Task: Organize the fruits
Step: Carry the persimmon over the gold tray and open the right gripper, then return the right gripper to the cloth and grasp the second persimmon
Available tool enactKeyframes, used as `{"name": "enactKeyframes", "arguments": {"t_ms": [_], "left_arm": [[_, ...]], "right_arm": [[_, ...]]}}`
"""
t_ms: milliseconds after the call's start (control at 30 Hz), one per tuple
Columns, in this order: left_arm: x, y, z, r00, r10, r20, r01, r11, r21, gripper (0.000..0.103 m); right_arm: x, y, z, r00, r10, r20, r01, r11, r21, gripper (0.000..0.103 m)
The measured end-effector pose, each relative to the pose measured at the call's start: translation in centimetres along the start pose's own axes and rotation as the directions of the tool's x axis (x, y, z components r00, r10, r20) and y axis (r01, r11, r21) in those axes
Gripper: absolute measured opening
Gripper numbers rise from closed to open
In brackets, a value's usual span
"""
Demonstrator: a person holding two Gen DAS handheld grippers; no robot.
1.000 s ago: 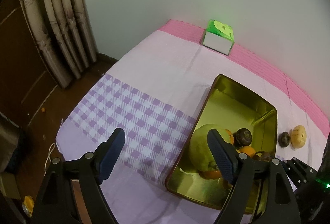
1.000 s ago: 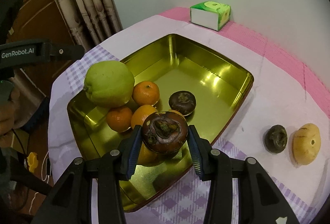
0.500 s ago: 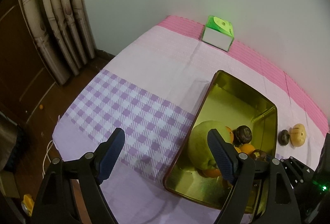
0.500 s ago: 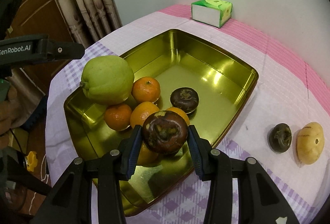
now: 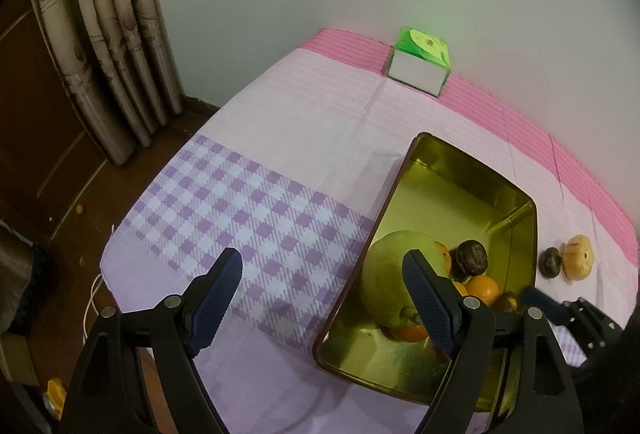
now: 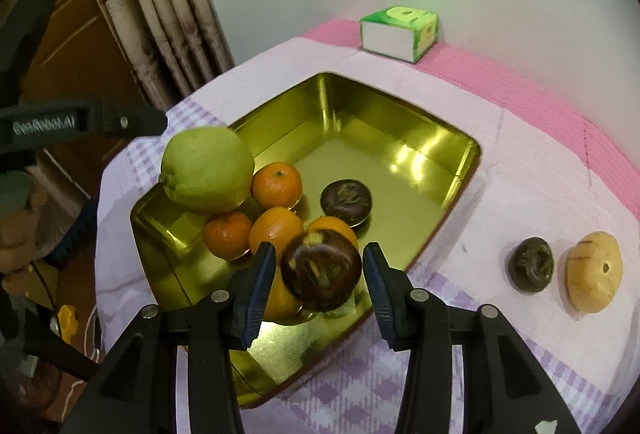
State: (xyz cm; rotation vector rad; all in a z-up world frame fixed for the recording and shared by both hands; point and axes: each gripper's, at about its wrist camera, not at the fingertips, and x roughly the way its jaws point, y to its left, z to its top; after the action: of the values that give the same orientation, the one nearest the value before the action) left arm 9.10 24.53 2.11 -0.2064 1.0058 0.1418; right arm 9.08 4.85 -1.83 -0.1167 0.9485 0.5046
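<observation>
While a dark mangosteen (image 6: 321, 276) sits between the parted right gripper (image 6: 320, 284) fingers over the gold tin (image 6: 400, 150), release seems underway; withdrawal is judged next, the left gripper (image 5: 320, 298) being held wide open beside that tin.

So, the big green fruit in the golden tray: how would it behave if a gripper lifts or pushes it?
The big green fruit dwarfs the oranges beside it, so it is probably heavy and hard to span. Its rounded, smooth-looking skin may slip between fingers. Pushed, it would likely roll inside the golden tray and shove those oranges.
</observation>
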Motion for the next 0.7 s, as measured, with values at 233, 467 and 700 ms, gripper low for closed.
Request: {"name": "enactKeyframes", "arguments": {"t_ms": [233,467,700], "left_arm": [[0.1,-0.3,0.0,1.000,0.001,-0.001,-0.001,1.000,0.007,0.082],[0.1,-0.2,0.0,1.000,0.002,-0.004,-0.002,1.000,0.007,0.082],[0.3,-0.2,0.1,1.000,0.002,-0.014,-0.002,1.000,0.015,0.082]], "right_arm": [[-2.7,-3.1,-0.1,0.997,-0.044,0.069,0.038,0.996,0.083,0.049],[-3.4,-8.4,-1.2,0.984,-0.168,0.062,0.154,0.971,0.183,0.050],[-2.0,-12.2,-2.4,0.976,-0.217,0.025,0.203,0.945,0.257,0.050]]}}
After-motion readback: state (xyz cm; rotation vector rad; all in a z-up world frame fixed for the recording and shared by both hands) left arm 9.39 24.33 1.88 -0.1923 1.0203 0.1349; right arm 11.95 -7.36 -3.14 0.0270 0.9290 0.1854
